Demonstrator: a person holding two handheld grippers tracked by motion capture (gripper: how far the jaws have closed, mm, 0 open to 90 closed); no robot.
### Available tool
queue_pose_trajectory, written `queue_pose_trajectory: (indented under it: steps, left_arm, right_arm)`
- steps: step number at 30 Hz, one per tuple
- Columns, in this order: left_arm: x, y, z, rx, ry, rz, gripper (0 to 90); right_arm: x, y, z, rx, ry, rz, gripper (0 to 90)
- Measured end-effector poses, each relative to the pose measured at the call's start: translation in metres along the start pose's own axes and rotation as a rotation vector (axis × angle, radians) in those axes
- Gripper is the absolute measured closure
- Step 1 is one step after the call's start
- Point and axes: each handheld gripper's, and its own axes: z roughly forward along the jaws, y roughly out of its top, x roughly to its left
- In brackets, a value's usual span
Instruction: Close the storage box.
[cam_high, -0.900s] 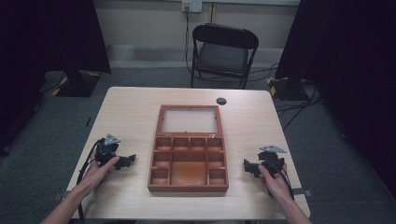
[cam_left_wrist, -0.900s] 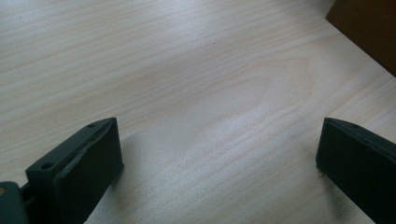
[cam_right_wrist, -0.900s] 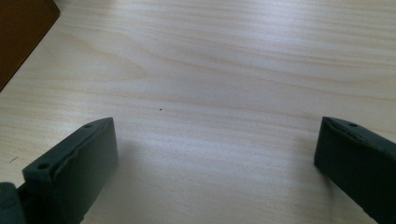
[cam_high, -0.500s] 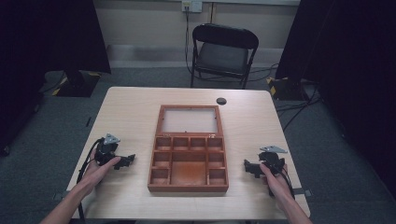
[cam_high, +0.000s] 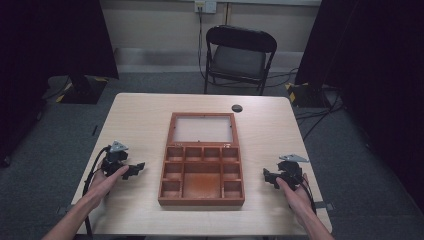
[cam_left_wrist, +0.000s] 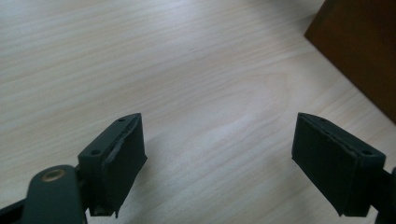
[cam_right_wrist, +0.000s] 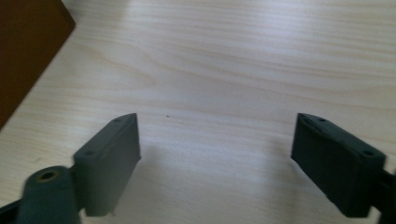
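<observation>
Box (cam_high: 202, 170) sits open mid-surface (cam_high: 140, 115), lid flat behind, compartments facing up for easy reach. Left gripper (cam_high: 134, 170) and right gripper (cam_high: 268, 176) flank it, apart from its sides, fingers (cam_left_wrist: 116, 158) wide with nothing between — poised, I'd say, to close in.

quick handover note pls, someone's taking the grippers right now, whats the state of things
Left gripper: open, nothing between its jaws, low over bare table left of the wooden box.
Right gripper: open, holding nothing, low over the table right of the box.
Box: at the table's middle, lid swung open and lying flat on the far side; its compartments look empty.
A small dark round object lies beyond the lid, near the far edge.
Done: the lid is open.
Left: neither gripper touches the box; probably approach it from both sides next.
</observation>
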Motion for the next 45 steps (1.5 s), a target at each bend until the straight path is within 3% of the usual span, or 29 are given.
queue_pose_trajectory:
  steps: [2,4,13,17,20,22,26,29,31,33,35,37,39,42,45]
  left_arm:
    - [-0.003,0.004,-0.002,-0.016,0.003,0.009,16.9]
    - [-0.005,0.006,-0.004,-0.021,0.000,0.032,17.0]
    - [-0.016,0.018,-0.012,-0.067,0.001,0.036,17.9]
    - [-0.018,0.027,-0.017,-0.069,-0.005,0.087,18.5]
    - [-0.018,0.032,-0.017,-0.095,-0.002,0.061,18.7]
    - [-0.018,0.035,-0.016,-0.069,-0.002,0.080,18.4]
    - [-0.017,0.046,-0.015,-0.117,-0.006,0.050,18.3]
    - [-0.016,0.055,-0.008,-0.094,-0.003,0.071,17.6]
    - [-0.016,0.060,-0.006,-0.119,-0.002,0.050,17.7]
    - [-0.017,0.067,-0.003,-0.112,-0.013,0.060,17.6]
    - [-0.019,0.074,0.001,-0.109,-0.029,0.058,17.7]
    - [-0.020,0.079,0.004,-0.099,-0.036,0.066,17.6]
    - [-0.022,0.085,0.008,-0.112,-0.041,0.048,17.9]
    - [-0.024,0.095,0.015,-0.094,-0.071,0.057,18.0]
    - [-0.026,0.104,0.024,-0.091,-0.093,0.032,18.5]
  right_arm:
    - [0.002,0.002,-0.001,-0.014,0.029,-0.002,15.2]
    - [0.006,0.004,-0.002,-0.018,0.024,-0.021,15.1]
    - [0.017,0.025,-0.011,-0.101,0.073,-0.038,15.7]
    - [0.028,0.037,-0.014,-0.133,0.097,-0.074,17.3]
    - [0.034,0.046,-0.013,-0.137,0.119,-0.091,18.2]
    - [0.038,0.053,-0.011,-0.140,0.134,-0.100,19.3]
    - [0.046,0.068,-0.009,-0.134,0.225,-0.107,18.4]
    - [0.052,0.081,-0.006,-0.122,0.247,-0.123,17.7]
    - [0.055,0.089,-0.004,-0.120,0.254,-0.126,17.9]
    - [0.057,0.097,-0.001,-0.127,0.272,-0.123,18.6]
    - [0.057,0.104,0.001,-0.155,0.326,-0.124,19.9]
    - [0.059,0.109,0.005,-0.176,0.333,-0.120,19.8]
    - [0.062,0.113,0.012,-0.166,0.344,-0.128,19.8]
    - [0.067,0.118,0.022,-0.133,0.352,-0.132,19.7]
    - [0.069,0.124,0.032,-0.114,0.340,-0.126,20.3]
